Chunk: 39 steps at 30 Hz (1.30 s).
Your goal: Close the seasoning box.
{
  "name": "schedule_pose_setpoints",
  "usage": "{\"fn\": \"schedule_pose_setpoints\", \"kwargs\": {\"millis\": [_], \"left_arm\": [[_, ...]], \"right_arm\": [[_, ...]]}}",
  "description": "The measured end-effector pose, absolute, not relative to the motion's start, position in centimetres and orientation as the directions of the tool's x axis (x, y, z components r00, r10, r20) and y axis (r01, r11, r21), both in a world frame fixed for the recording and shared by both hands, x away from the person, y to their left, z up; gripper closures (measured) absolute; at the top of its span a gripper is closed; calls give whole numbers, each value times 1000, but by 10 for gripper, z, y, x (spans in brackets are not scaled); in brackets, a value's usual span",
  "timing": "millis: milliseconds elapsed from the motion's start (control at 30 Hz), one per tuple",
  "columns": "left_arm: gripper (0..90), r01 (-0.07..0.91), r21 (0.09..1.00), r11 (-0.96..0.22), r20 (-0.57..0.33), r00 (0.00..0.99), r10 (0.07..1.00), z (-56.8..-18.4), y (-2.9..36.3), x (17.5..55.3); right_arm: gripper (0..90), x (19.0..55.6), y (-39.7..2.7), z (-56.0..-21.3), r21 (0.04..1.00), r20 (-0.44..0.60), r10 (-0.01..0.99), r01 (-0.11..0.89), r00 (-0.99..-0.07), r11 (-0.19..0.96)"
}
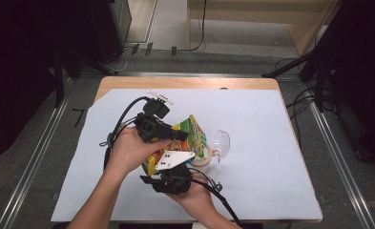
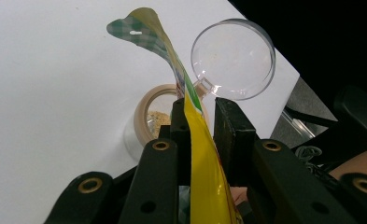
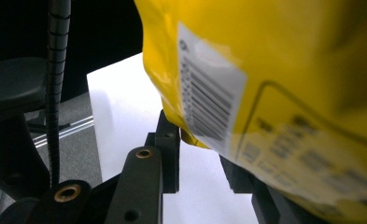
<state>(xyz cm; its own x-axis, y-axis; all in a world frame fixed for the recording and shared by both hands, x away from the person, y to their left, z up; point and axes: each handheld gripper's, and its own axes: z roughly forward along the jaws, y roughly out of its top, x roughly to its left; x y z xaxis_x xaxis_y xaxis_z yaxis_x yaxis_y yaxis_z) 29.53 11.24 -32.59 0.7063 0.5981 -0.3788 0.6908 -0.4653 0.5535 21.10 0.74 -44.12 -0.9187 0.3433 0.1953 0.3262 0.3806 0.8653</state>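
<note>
Both grippers [image 1: 178,136] [image 1: 173,164] clamp the yellow bag [image 2: 204,168] — tilted over the jar [image 2: 148,119], white table [image 1: 271,143] beyond.

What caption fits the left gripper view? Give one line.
Left gripper holding yellow snack pouch above open jar and clear lid.

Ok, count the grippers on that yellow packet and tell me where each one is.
2. The left gripper has the yellow packet between its jaws, above the open jar. The right gripper is at the packet's lower end, nearest the person, jaws either side of a corner.
</note>
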Motion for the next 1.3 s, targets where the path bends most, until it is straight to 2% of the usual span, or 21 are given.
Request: {"fn": "schedule_pose_setpoints", "kwargs": {"millis": [400, 567, 900, 1300], "left_arm": [[741, 695, 558, -453, -370, 697, 614, -327, 114, 302], [744, 700, 550, -455, -387, 696, 605, -325, 114, 306], [762, 716, 522, -464, -411, 688, 599, -330, 113, 317], [754, 710, 534, -458, -409, 692, 595, -330, 113, 314]], "right_arm": [[714, 210, 7, -433, 863, 217, 331, 339, -918, 374], [713, 211, 6, -429, 865, 190, 338, 320, -922, 385], [715, 218, 7, -431, 848, 234, 350, 366, -907, 383], [716, 216, 5, -431, 851, 230, 351, 362, -908, 380]]}}
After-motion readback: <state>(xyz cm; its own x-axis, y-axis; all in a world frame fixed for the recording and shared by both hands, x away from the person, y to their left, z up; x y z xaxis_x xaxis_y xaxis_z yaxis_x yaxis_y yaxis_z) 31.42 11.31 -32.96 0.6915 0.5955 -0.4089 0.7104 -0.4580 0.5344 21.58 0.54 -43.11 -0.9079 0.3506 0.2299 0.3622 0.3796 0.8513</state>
